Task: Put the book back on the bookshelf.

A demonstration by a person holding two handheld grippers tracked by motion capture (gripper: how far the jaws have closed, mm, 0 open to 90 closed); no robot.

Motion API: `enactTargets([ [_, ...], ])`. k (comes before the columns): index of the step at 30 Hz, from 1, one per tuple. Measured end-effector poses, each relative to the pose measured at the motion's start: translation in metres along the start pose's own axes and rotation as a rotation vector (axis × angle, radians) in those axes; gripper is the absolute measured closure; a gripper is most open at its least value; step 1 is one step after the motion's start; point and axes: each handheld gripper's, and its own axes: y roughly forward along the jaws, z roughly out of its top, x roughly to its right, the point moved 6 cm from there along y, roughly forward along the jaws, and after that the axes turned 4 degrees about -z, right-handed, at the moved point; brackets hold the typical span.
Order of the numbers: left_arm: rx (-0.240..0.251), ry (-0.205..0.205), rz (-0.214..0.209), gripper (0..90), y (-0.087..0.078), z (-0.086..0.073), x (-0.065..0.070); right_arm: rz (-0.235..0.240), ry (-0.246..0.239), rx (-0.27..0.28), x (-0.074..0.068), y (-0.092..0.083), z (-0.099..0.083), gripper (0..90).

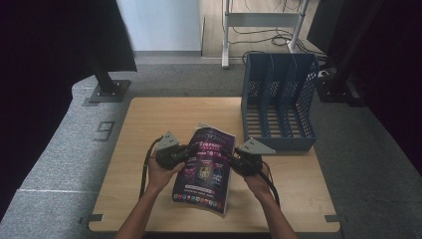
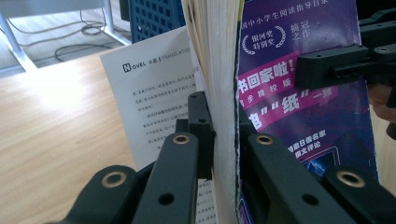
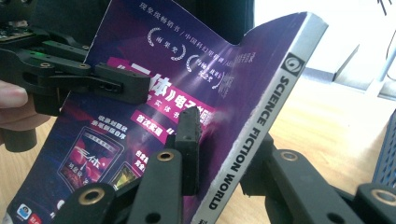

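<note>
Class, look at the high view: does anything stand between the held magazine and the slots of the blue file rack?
Nothing visible does. The magazine, clamped by the left gripper and right gripper, has bare table between it and the blue file rack, whose slots look empty.

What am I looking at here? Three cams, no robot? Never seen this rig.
No robot: a person holds a two-jaw tool in each hand. The high view looks down on the wooden table; the other two cameras ride on the tools and look along their black jaws. The left gripper clamps the page edge of a purple magazine, and the right gripper clamps its spine side, marked SCIENCE FICTION WORLD, so the magazine is held between them above the table. A blue file rack stands at the far right. A printed white sheet lies behind the magazine.
</note>
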Motion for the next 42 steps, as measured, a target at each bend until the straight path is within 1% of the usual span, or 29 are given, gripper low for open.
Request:
enactTargets([
  [3,0.005,0.009,-0.001,85.3,-0.001,0.004,-0.002,0.01,-0.015,0.015,0.0,-0.001,0.004,73.0],
  [6,0.013,0.018,0.008,85.3,-0.001,0.01,-0.004,0.014,-0.035,0.031,0.001,-0.001,0.011,73.7],
  [11,0.032,0.033,0.021,85.4,0.002,0.019,-0.007,-0.001,-0.047,0.049,0.006,0.001,0.019,74.8],
  [18,0.043,0.042,0.027,85.5,0.006,0.022,-0.008,-0.019,-0.066,0.067,0.011,0.003,0.022,75.1],
  [20,0.043,0.054,0.031,85.4,0.007,0.024,-0.008,-0.029,-0.071,0.07,0.014,0.004,0.022,75.0],
  [25,0.047,0.071,0.031,85.4,0.006,0.03,-0.01,-0.033,-0.076,0.085,0.015,0.004,0.025,75.1],
  [28,0.054,0.081,0.038,85.4,0.006,0.035,-0.01,-0.046,-0.081,0.1,0.015,0.004,0.029,75.4],
  [31,0.065,0.095,0.044,85.4,0.004,0.04,-0.01,-0.059,-0.105,0.114,0.016,0.004,0.034,75.4],
  [33,0.074,0.101,0.04,85.4,0.002,0.041,-0.009,-0.062,-0.109,0.119,0.016,0.003,0.037,75.5],
  [37,0.08,0.109,0.041,85.2,0.001,0.039,-0.007,-0.061,-0.137,0.14,0.014,0.001,0.037,75.5],
  [40,0.067,0.108,0.037,84.9,0.001,0.031,-0.006,-0.064,-0.157,0.141,0.013,0.001,0.032,75.6],
  [42,0.069,0.103,0.029,84.9,-0.001,0.026,-0.005,-0.057,-0.157,0.142,0.011,0.0,0.029,76.5],
])
